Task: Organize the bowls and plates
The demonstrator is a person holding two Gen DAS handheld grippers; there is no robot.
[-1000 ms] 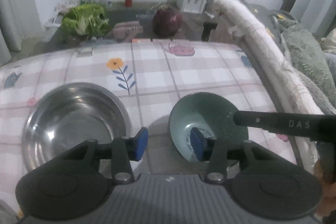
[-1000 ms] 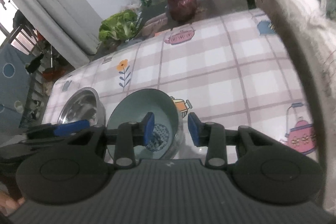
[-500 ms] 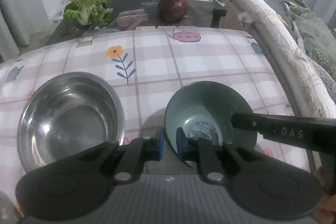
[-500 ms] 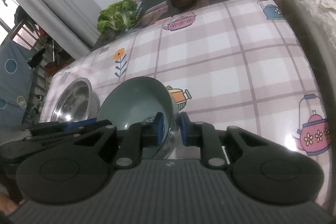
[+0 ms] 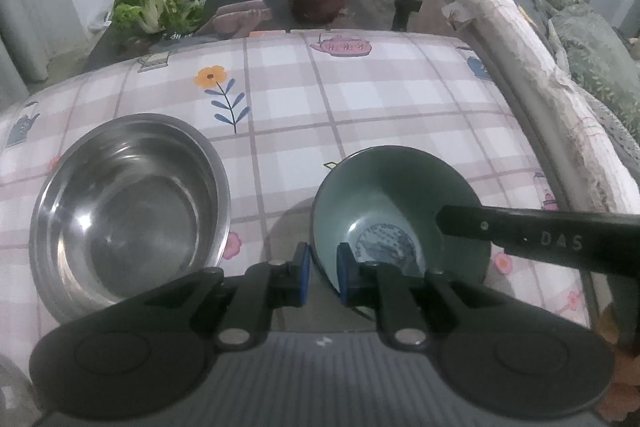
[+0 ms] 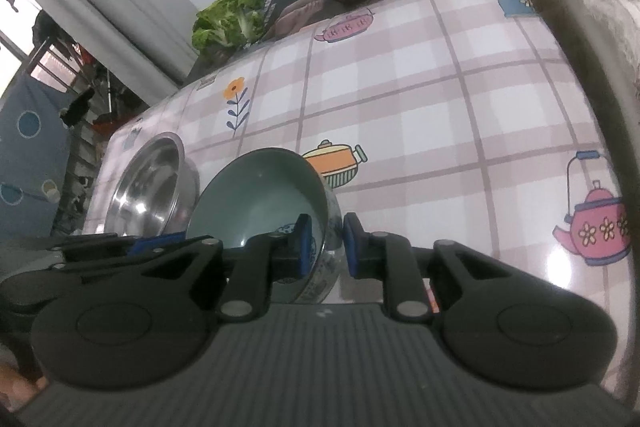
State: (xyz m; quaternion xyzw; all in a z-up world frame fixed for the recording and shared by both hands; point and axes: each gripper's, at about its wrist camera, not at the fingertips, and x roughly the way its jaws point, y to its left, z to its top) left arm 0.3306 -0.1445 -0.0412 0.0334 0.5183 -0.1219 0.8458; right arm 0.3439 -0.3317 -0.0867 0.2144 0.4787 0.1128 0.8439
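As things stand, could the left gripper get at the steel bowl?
Probably not yet: the left gripper is shut on the near rim of the green bowl, as is the right gripper. Otherwise the steel bowl sits beside it, open and unobstructed.

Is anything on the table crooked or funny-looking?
Yes, the green bowl is tipped up on its side instead of sitting flat. The left gripper and right gripper each pinch its rim. The steel bowl beside it sits flat. Nothing looks spilled or broken.
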